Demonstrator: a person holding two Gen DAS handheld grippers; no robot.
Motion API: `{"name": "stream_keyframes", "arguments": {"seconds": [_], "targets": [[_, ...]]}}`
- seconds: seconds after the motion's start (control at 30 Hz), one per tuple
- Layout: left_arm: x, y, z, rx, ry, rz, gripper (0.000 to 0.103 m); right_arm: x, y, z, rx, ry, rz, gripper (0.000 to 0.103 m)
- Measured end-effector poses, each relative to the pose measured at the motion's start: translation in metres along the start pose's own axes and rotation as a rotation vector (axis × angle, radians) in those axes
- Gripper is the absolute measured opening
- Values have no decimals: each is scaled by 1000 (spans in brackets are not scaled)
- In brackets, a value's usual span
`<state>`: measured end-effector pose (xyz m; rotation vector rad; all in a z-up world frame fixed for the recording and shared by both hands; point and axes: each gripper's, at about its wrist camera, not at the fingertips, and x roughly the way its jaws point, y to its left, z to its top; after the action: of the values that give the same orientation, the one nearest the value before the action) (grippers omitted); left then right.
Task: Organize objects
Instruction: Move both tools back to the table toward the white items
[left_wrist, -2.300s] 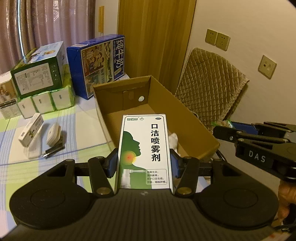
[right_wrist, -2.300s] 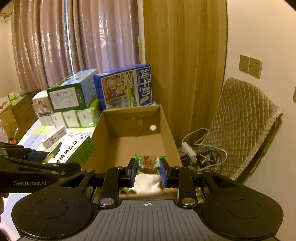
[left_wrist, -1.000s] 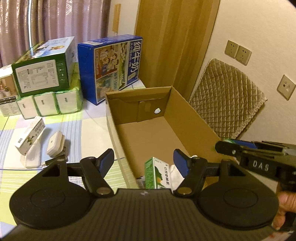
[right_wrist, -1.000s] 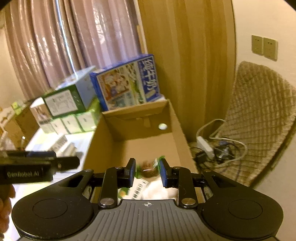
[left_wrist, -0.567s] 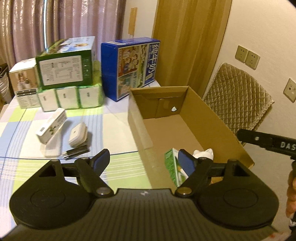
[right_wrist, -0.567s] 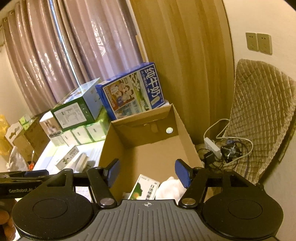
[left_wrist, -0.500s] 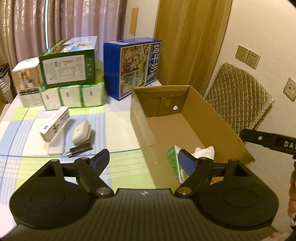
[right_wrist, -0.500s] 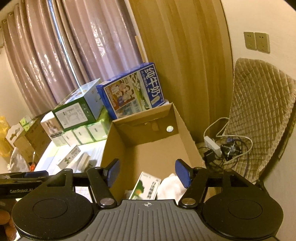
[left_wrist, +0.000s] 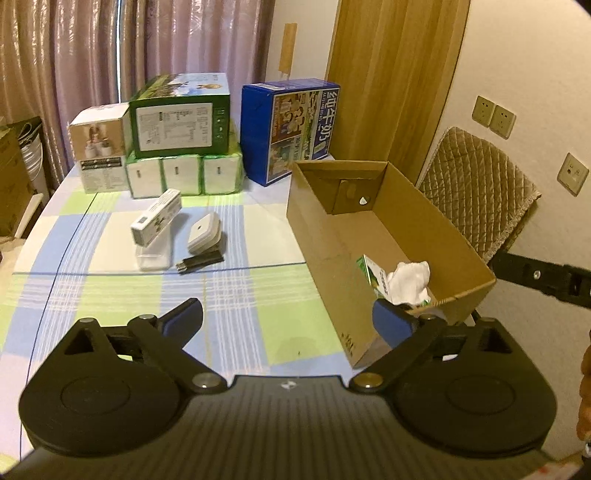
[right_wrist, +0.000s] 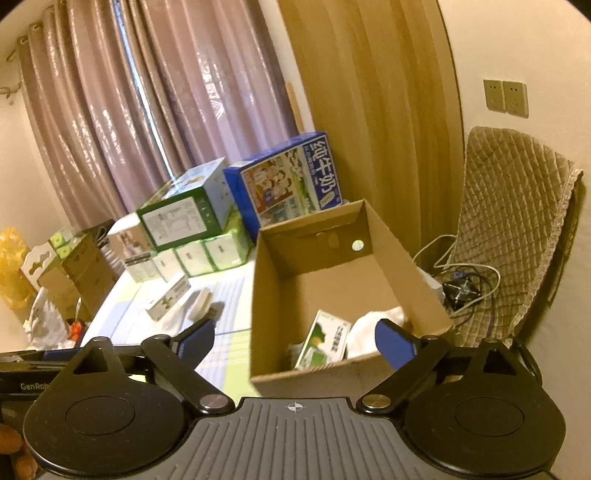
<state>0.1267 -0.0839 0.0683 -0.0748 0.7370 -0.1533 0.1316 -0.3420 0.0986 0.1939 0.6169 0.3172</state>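
Cardboard box (left_wrist: 413, 218) sits open-topped at the right edge of the checked tablecloth (left_wrist: 240, 317), and inside it, toward the near end, a green-and-white medicine carton (right_wrist: 325, 345) leans on its side against a crumpled white cloth (left_wrist: 410, 280). Both grippers are empty. The left gripper (left_wrist: 288, 319) hangs above the table just beside the box's near left corner, its blue-padded jaws spread wide with nothing between them. The right gripper (right_wrist: 293, 341) hovers above the near end of the box, jaws likewise spread wide, the carton showing between its fingers but untouched. On the cloth, well apart from the box, lie a small white-and-green packet (left_wrist: 157, 218) resting tilted on a clear plastic case (left_wrist: 153, 254), a white square adapter (left_wrist: 203, 232) and a dark flat stick (left_wrist: 201, 260) touching its near edge. At the far side of the table stand a blue milk carton box (left_wrist: 290, 127), a green box (left_wrist: 181, 118) stacked on a row of tissue packs (left_wrist: 183, 175), and a small brown-and-white box (left_wrist: 98, 136). A quilted chair cover (left_wrist: 476, 195) shows by the wall to the right.
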Motion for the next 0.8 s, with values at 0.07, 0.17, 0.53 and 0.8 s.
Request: {"name": "stream_keyframes", "arguments": {"seconds": [0.07,0.17,0.53,0.8], "targets": [[-9,5,-5,-7,0,5,99,-5,9,-8,-7,7,6,98],[-21,12,-12,-7,1,23,102,-8,20,-20,-19,25,16,101],[-43,42,-33,-25,17,77,102,-6,51,-43,-32,76,56,101],[-46,62,-41,-51,22,109,102,-1,64,-47,-52,93,71,101]]}}
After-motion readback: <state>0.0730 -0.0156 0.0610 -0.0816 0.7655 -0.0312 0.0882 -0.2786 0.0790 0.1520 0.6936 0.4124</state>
